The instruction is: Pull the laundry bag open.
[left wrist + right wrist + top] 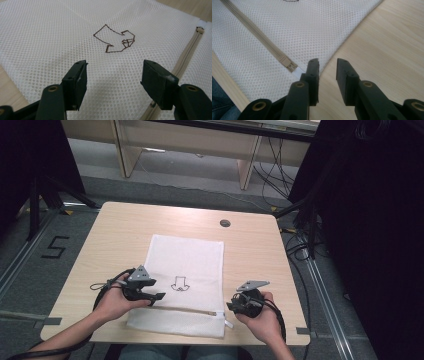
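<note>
From the high view you have one white mesh bag (185,282) lying flat on the wooden table (110,235), with one drawn arrow (179,283) at its middle, one zipper (190,310) running across its near end, and one dark round cap (225,223) in the tabletop beyond it. Your left gripper (159,296) sits over the bag's left edge with your hand curled round it, while your right gripper (231,306) hovers at the bag's near right corner (both forearms come in low). In the left gripper view the jaws stand wide apart above the mesh with nothing between them, the arrow just ahead and the zipper off to the right. In the right gripper view the jaws stand partly apart, gripping nothing, with the zipper pull (289,64) just beside the left jaw at the bag's edge.
</note>
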Available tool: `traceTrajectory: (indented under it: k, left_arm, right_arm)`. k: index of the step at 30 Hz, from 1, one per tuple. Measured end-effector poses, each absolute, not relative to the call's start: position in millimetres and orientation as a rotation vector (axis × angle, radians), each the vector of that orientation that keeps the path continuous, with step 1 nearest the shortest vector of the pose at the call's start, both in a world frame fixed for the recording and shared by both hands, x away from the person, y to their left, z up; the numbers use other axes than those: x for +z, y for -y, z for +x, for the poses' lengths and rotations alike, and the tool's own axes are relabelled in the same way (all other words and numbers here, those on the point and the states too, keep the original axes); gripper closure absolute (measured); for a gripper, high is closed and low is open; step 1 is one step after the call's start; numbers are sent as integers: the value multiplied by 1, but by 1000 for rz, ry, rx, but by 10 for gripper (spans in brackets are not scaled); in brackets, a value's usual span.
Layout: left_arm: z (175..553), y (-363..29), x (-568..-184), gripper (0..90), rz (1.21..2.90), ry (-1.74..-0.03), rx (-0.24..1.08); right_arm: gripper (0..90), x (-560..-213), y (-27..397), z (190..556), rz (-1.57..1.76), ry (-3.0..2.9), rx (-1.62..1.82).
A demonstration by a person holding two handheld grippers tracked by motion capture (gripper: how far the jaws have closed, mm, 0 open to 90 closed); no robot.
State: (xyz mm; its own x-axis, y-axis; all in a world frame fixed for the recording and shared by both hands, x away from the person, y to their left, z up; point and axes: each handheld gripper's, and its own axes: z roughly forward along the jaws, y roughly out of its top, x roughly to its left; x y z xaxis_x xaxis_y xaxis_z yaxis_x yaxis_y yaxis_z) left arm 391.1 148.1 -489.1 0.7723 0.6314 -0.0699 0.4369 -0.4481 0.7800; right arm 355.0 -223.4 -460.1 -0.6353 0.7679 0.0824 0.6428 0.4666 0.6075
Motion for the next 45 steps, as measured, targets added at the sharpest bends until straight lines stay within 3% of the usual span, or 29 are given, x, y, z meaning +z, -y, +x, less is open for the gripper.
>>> traceTrajectory:
  k: [14, 26, 45]
  left_arm:
    - [385, -137, -482, 547, 2111, -700, 304]
    - [370, -101, -474, 625, 2122, -559, 201]
    - [377, -32, -486, 649, 2232, -386, 82]
  right_arm:
    - [900, -460, 218, 355, 1166, -2615, 854]
    - [900, -467, 202, 355, 1185, -2700, 833]
    - [900, -482, 192, 358, 1221, -2728, 729]
